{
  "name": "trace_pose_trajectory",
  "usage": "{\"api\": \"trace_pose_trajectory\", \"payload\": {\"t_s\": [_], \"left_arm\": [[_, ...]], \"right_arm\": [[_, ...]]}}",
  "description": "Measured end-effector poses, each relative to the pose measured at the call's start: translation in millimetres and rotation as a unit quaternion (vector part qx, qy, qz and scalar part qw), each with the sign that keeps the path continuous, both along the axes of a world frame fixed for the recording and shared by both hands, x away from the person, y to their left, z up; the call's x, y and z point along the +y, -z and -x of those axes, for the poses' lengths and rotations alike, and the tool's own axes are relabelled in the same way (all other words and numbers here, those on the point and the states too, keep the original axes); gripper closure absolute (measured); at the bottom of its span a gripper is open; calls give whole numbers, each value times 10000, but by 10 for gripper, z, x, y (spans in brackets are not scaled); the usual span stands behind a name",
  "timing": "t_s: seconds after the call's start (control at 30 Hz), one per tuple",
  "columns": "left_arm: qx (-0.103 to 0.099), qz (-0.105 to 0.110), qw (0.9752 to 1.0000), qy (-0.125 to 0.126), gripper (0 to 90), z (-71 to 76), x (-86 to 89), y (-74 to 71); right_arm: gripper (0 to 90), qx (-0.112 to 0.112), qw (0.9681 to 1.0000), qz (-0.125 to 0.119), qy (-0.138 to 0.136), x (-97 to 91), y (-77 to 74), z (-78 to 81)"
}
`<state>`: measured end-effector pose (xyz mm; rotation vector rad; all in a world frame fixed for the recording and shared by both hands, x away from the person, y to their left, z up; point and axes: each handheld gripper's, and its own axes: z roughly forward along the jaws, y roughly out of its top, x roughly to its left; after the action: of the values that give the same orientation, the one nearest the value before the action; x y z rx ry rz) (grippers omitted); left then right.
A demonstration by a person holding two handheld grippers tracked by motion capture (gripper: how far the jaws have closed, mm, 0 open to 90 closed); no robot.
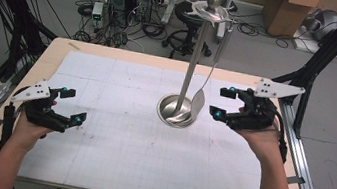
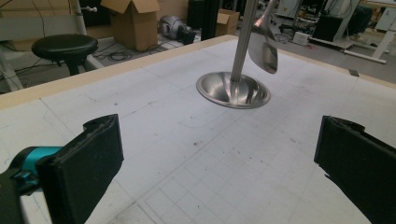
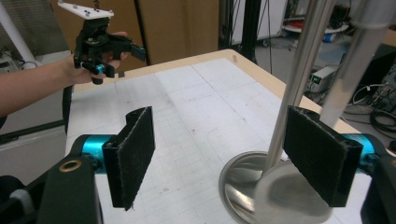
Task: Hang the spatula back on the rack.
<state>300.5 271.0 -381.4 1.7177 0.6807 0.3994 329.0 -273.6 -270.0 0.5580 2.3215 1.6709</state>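
The right tongs (image 1: 216, 101) stand apart with nothing clamped, just beside the hanging spoon (image 1: 199, 101), at three o'clock from the steel stand (image 1: 178, 110). The left tongs (image 1: 74, 105), also apart and empty, hover at eight o'clock over the surface (image 1: 111, 157).

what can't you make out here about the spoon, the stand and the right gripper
- Spoon handle top: in the high view too thin to tell how it hangs from the stand's head.
- Spoon in the left gripper view: handle cut off by the top edge.
- Spoon bowl in the right gripper view: blurred, partly behind the right gripper pad; contact cannot be told.
- Stand: top cut off by the top edge.
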Motion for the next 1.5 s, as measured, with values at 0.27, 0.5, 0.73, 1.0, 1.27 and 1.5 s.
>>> {"api": "trace_pose_trajectory", "payload": {"t_s": [0.27, 0.5, 0.73, 1.0, 1.27, 1.5], "left_arm": [[48, 48, 10000, 44, 17, -6, -42, 27], [101, 28, 9999, 91, 18, -51, -62, 68], [138, 3, 9999, 72, 17, -108, -75, 108], [108, 148, 9998, 45, 17, -100, -58, 94], [111, 153, 9998, 90, 17, -108, -63, 105], [114, 125, 9998, 109, 17, -88, -64, 115]], "right_arm": [[224, -32, 9999, -139, -53, -8, 293, 223], [208, 38, 9999, -56, -85, 0, 514, 272], [200, 185, 9996, -140, -128, -45, 698, 215], [166, 198, 9996, -204, 2, -147, 893, 219], [129, 297, 9990, -297, 169, -244, 1066, 229], [104, 362, 9986, -294, 261, -240, 1133, 207]]}}
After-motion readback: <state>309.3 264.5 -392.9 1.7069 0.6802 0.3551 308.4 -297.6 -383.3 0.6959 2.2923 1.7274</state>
